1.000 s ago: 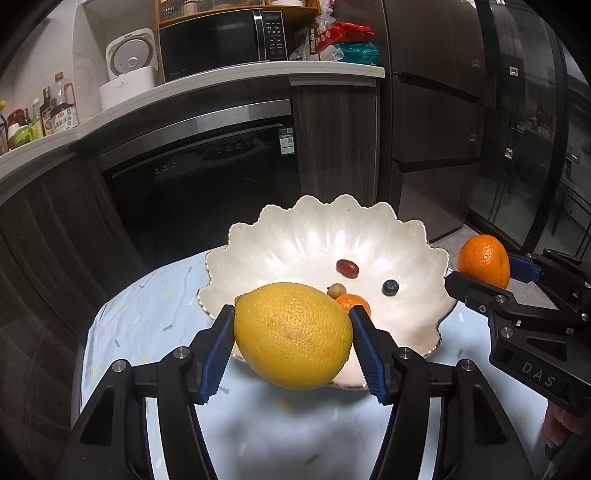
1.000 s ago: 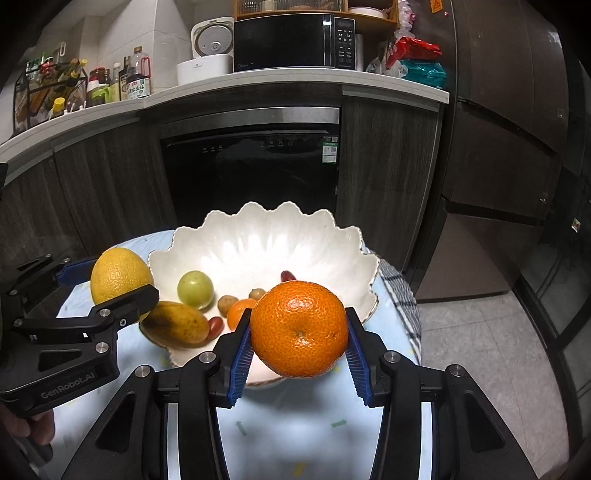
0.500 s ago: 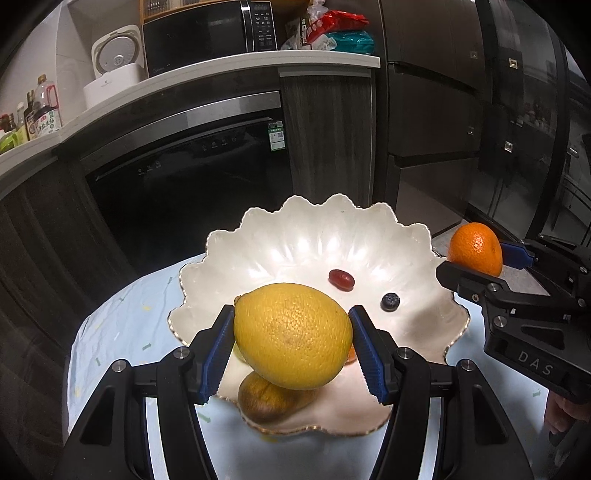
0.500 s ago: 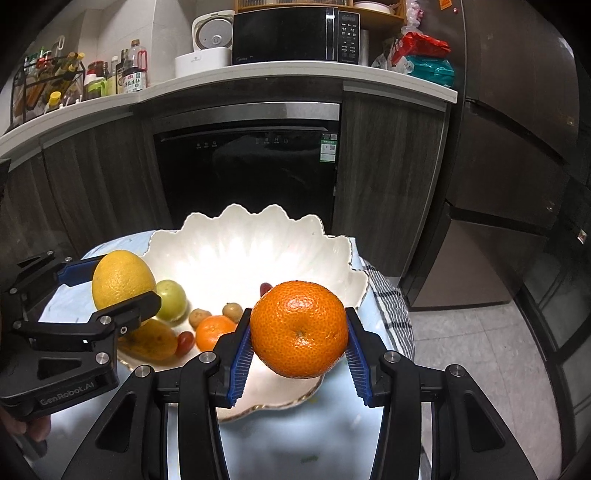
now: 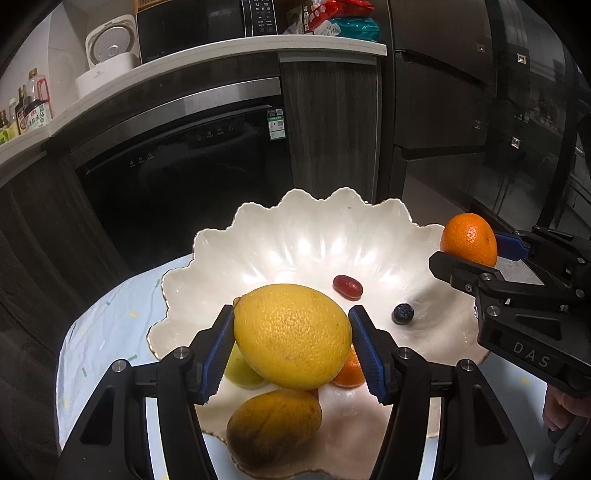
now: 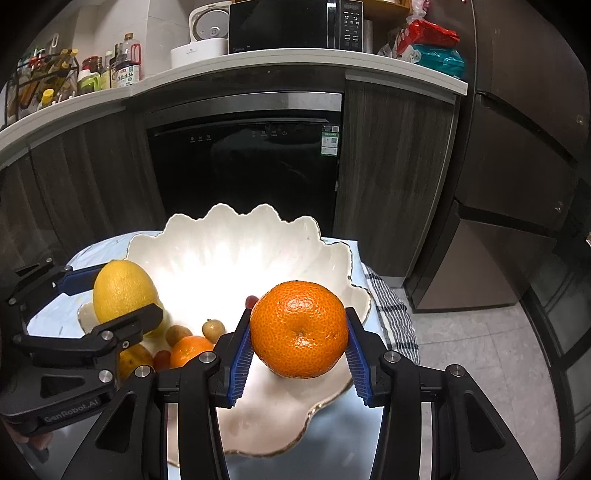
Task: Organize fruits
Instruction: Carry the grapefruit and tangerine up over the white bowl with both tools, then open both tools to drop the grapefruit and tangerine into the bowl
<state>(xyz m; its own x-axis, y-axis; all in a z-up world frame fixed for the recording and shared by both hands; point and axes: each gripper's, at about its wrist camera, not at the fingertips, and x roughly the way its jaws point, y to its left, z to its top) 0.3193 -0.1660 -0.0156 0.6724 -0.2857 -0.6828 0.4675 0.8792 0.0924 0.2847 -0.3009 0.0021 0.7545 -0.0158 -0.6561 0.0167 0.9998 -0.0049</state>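
My left gripper (image 5: 292,350) is shut on a yellow lemon (image 5: 291,336) and holds it over the near left part of the white scalloped bowl (image 5: 314,236). My right gripper (image 6: 298,356) is shut on an orange (image 6: 299,328) over the bowl's (image 6: 236,236) near right rim. In the bowl lie a brown-yellow mango (image 5: 273,424), a green fruit (image 5: 240,369), a small orange (image 5: 347,369), a red date (image 5: 347,286) and a blueberry (image 5: 402,313). The right gripper's orange also shows in the left wrist view (image 5: 468,240).
The bowl stands on a small table with a pale blue cloth (image 5: 107,332) and a checked towel (image 6: 391,314) at its right edge. Behind are a dark dishwasher (image 6: 243,173), cabinets, and a counter with a microwave (image 6: 291,24) and bottles.
Both grippers have moved forward over the bowl with their fruit still held. The mango and green fruit have come into the left wrist view under the lemon.
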